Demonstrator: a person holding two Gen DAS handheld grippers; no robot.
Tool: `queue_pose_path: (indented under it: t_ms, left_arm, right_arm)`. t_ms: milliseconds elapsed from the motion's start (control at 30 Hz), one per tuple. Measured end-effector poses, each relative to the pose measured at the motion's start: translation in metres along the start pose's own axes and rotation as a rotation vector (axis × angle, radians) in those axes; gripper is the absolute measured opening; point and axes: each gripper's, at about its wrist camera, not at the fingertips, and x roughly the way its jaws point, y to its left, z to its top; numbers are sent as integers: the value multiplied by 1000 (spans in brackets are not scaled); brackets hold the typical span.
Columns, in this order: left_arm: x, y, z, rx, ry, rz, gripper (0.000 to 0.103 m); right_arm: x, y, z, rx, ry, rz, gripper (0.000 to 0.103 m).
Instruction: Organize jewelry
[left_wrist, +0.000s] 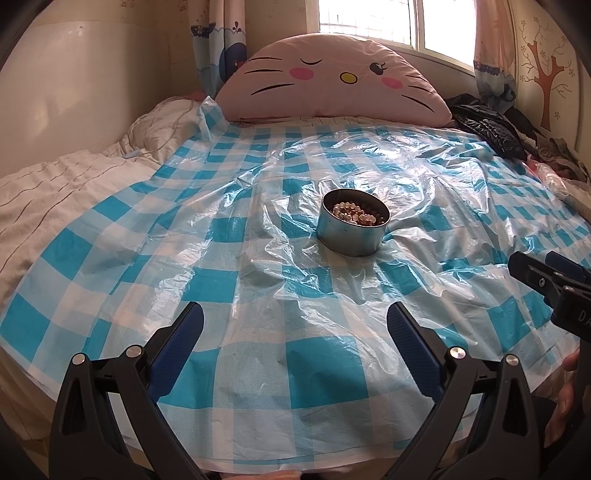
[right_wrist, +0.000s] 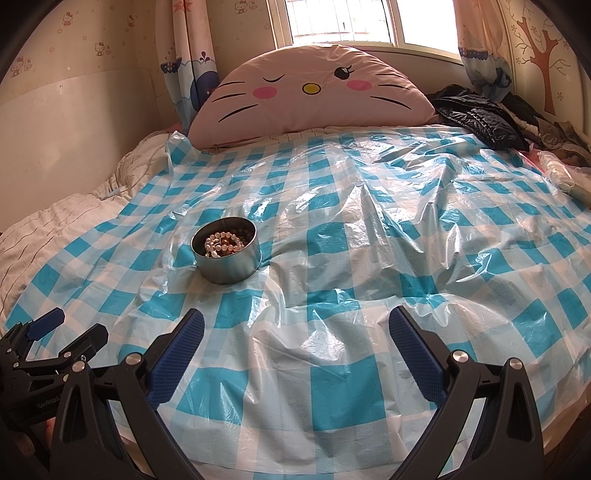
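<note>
Beads (right_wrist: 224, 242): we find them coiled in a round tin (right_wrist: 227, 266), left of centre in the right view, just right of centre in the left view, on a checked plastic sheet (right_wrist: 332, 236). Our left gripper (left_wrist: 294, 334) is spread, holding nothing. Our right gripper (right_wrist: 296, 336) likewise. Cat pillow (right_wrist: 310, 96) at upper centre.

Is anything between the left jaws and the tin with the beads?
Nothing visible. Only crinkled checked plastic sheet lies between the open left gripper and the tin holding the beads. The right gripper sits off to the side.
</note>
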Motion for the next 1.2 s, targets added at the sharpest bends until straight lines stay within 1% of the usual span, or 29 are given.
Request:
queue_pose_path:
  t_ms: [233,700,767,833,933,1033,1167,1200]
  left_arm:
    - [6,0,3,0,31,-6,96]
    - [5,-2,3,4,31,7,96]
    - [7,-3,4,9,36,-3,96]
    - [2,-4,3,17,12,-25,96]
    - [-3,-5,3,32,-17,-38,96]
    - [-5,-8,3,41,-28,-19,96]
    - [5,-8,3,38,20,-16,96]
    - [5,-9,2,37,22,-7,96]
  right_arm:
    - [0,0,0,0,0,0,96]
    - [0,0,0,1,0,1,96]
    - [0,0,0,0,0,1,96]
    - [0,0,0,0,0,0,96]
    - [0,-1,0,2,0,1,96]
    - [0,-1,0,2,0,1,96]
    - [0,-1,0,2,0,2,96]
    - [0,-1,0,3,0,2,96]
